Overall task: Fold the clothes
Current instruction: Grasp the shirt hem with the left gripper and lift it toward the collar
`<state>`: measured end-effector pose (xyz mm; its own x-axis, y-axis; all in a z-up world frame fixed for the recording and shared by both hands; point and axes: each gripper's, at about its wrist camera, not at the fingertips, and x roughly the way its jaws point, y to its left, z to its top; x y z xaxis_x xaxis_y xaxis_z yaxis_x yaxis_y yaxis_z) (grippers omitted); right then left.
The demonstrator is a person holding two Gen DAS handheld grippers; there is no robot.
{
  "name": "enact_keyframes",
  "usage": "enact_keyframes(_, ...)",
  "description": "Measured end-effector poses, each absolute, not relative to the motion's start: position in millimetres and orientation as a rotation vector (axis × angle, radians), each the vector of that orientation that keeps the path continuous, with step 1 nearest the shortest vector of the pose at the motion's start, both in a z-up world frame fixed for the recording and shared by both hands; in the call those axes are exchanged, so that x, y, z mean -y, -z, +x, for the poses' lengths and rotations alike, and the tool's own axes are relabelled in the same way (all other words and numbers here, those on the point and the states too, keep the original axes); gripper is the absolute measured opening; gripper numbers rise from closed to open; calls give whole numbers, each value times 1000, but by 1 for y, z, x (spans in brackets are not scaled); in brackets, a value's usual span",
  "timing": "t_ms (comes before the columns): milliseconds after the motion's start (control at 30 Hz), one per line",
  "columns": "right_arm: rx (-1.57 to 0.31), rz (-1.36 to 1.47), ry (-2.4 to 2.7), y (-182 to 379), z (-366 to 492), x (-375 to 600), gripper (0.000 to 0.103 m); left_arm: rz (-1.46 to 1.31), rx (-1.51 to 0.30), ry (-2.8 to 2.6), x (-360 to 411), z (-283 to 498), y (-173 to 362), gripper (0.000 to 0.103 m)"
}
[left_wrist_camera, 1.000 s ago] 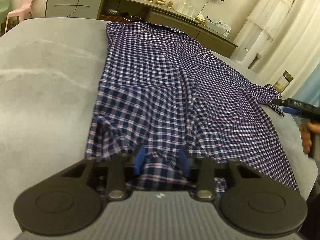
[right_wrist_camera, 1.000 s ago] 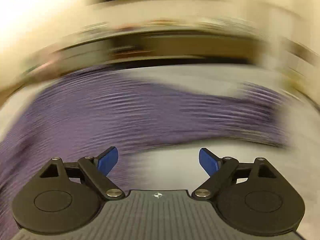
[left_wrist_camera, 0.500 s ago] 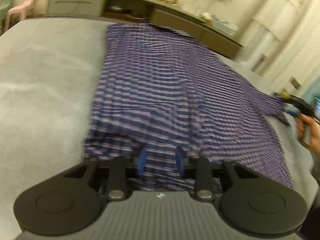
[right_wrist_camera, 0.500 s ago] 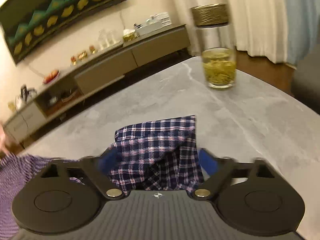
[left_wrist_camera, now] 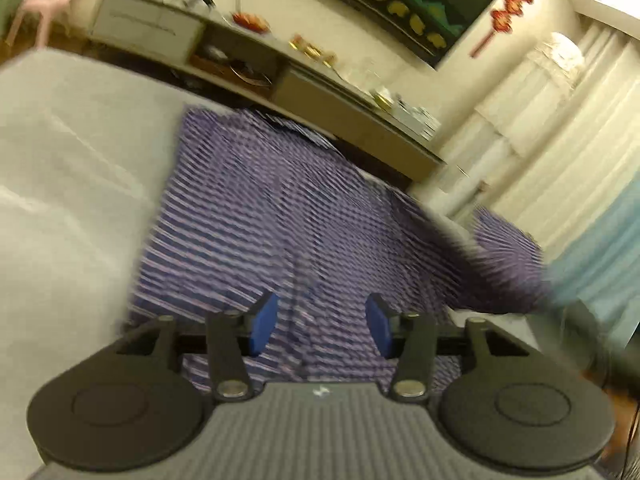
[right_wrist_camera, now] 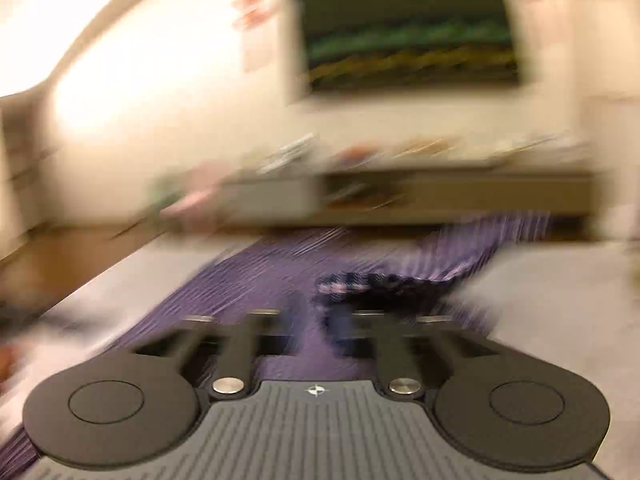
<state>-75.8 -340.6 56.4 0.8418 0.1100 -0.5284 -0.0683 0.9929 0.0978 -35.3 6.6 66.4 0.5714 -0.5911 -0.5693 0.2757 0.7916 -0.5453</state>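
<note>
My left gripper [left_wrist_camera: 320, 322] sits low over the near hem of the checked shirt [left_wrist_camera: 272, 216], its blue fingers [left_wrist_camera: 262, 322] spread apart with cloth lying between them but not pinched. The shirt is spread across the grey table [left_wrist_camera: 60, 200], running away from me toward the far edge, with one part lifted in a blurred fold [left_wrist_camera: 504, 256] at the right side. In the right wrist view everything is smeared. My right gripper [right_wrist_camera: 320, 320] has its fingers drawn close together, and a dark bunch of the shirt [right_wrist_camera: 280, 276] sits right at them; it looks gripped, though the blur keeps me from being sure. Beyond the table a long sideboard [left_wrist_camera: 320, 92] carries small blurred items, including a dish of something red [left_wrist_camera: 250, 22]; I cannot make out its contents.
</note>
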Motion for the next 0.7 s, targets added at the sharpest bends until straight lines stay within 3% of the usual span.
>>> enact_keyframes(133, -610, -25, -302, -50, -128, 266, 84, -370, -863, 607, 29, -46, -57, 68)
enact_keyframes(200, -631, -76, -406, -46, -154, 228, 85, -340, -886, 646, 47, -52, -52, 70)
enact_keyframes(267, -639, -52, -377, -46, -156, 236, 85, -296, -882, 638, 58, -55, -53, 74)
enact_keyframes(333, -645, -22, -335, -46, -157, 248, 85, -264, -874, 574, 69, -53, -56, 85)
enact_keyframes(500, -633, 41, -279, -49, -176, 263, 87, -318, -882, 426, 90, -5, -56, 89)
enact_keyframes(700, -637, 47, -249, -47, -180, 270, 87, -219, -933, 348, 134, 30, -42, 81)
